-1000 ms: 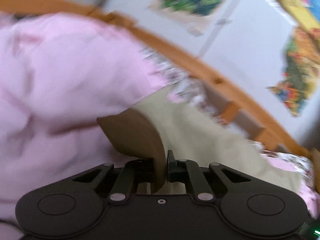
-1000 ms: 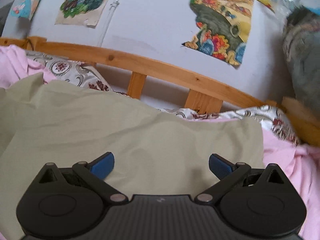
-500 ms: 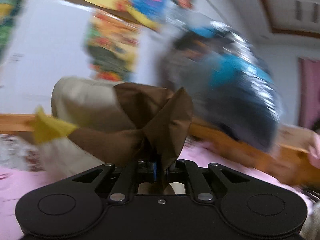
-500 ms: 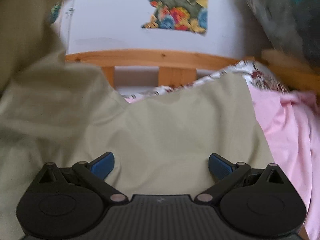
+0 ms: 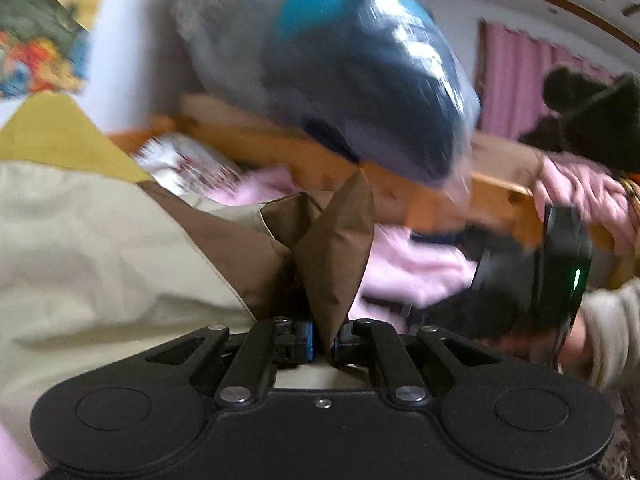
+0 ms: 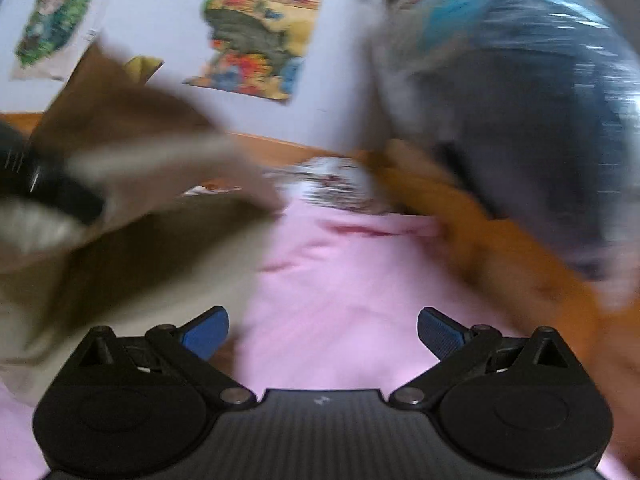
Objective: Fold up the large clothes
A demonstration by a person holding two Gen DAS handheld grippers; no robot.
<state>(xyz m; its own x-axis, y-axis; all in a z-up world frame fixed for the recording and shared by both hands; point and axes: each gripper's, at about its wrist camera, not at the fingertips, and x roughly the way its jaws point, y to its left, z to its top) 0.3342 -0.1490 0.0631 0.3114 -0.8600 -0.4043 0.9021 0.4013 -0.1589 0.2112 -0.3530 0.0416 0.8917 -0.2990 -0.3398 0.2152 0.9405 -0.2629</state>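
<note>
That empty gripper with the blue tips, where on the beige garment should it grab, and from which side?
Probably the garment's loose lower edge nearest the right gripper, approached from the right over the pink sheet. The left gripper already pinches a brown-lined corner, so the cloth hangs from it and that free edge faces the open jaws. Blur hides the exact hem.

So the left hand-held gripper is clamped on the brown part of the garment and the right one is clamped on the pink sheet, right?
Only the last part is wrong. The right wrist view shows the right hand-held gripper open over the pink sheet, gripping nothing.
</note>
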